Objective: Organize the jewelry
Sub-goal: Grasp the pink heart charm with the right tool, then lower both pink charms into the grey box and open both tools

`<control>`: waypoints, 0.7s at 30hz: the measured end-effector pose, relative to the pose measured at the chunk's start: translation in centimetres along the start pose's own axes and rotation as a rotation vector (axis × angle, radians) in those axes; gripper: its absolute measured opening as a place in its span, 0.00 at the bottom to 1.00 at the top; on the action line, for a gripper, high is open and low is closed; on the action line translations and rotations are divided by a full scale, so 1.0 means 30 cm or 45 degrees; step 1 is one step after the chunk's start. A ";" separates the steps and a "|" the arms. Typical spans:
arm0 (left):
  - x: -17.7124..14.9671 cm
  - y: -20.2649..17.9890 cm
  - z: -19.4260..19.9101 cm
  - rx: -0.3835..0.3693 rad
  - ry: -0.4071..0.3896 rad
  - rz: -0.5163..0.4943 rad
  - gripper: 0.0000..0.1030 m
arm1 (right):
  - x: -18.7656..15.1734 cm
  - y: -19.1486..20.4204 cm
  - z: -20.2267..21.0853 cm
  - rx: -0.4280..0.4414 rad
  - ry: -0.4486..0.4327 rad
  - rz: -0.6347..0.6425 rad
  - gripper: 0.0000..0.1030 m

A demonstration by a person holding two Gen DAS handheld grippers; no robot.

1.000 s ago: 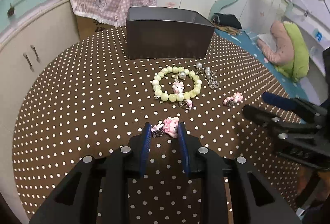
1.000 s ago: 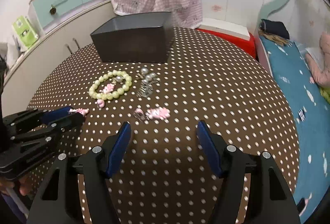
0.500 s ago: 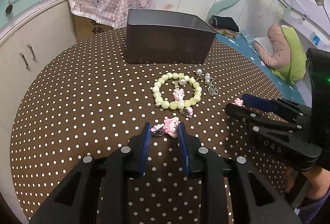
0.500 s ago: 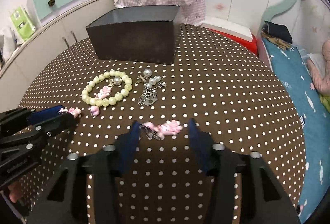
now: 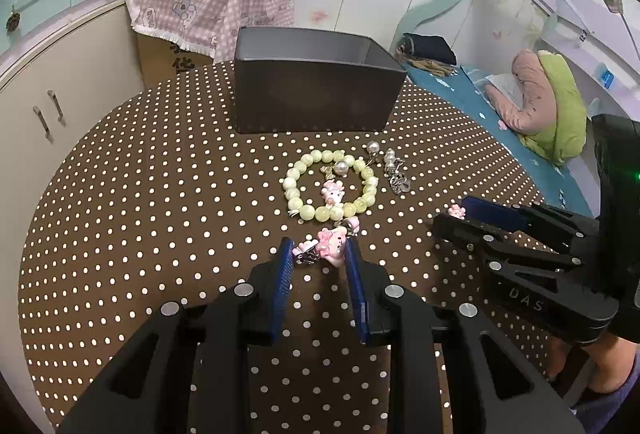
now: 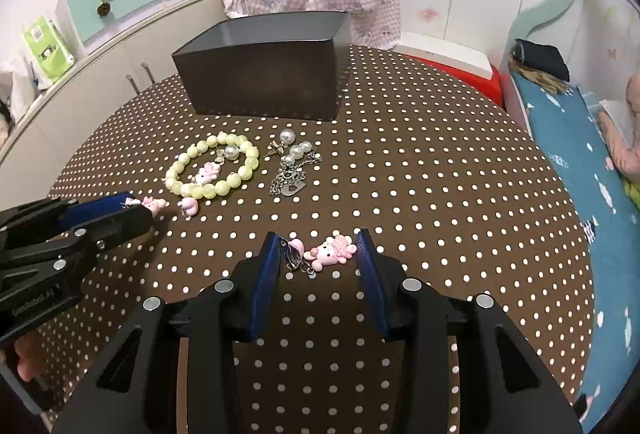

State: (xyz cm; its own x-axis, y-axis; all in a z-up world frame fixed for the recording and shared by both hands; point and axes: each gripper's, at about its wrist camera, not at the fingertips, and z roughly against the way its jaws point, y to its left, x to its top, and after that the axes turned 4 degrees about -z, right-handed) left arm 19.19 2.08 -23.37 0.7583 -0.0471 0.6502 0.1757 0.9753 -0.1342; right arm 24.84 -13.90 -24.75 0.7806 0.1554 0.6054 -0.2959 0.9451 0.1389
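Observation:
A pink kitten charm clip lies on the dotted tablecloth between the blue pads of my left gripper, which is closed against it on both sides. A second pink kitten clip lies between the pads of my right gripper, which is partly open with gaps on both sides. A pale green bead bracelet with a small kitten charm inside it lies ahead. Pearl and silver earrings lie beside it. A dark grey open box stands behind them.
The round table has a brown white-dotted cloth. A small pink charm lies near the bracelet. Cream cabinets and a pink checked cloth stand behind the table. A blue bed with a pink and green pillow lies to the right.
My right gripper moved forward over the second kitten clip and narrowed its pads around it. My left gripper stayed on its kitten clip and drew slightly back from the box.

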 end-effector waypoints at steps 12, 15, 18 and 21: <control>0.022 0.003 0.024 -0.005 -0.012 -0.003 0.24 | 0.003 -0.019 0.008 0.016 0.030 -0.037 0.22; 0.016 0.006 0.025 -0.006 -0.011 -0.001 0.24 | -0.009 -0.009 0.004 -0.005 0.030 -0.022 0.30; 0.011 0.003 0.023 -0.008 -0.010 -0.005 0.24 | -0.024 0.011 0.002 -0.029 0.022 0.015 0.32; 0.013 0.001 0.023 -0.009 -0.009 -0.004 0.24 | -0.033 0.020 0.003 -0.028 0.015 0.021 0.21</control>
State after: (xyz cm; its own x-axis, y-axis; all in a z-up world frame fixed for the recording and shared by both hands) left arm 19.06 2.24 -22.62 0.7530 -0.0489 0.6562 0.1826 0.9736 -0.1370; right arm 23.84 -13.50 -25.19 0.7821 0.1739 0.5985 -0.2964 0.9485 0.1118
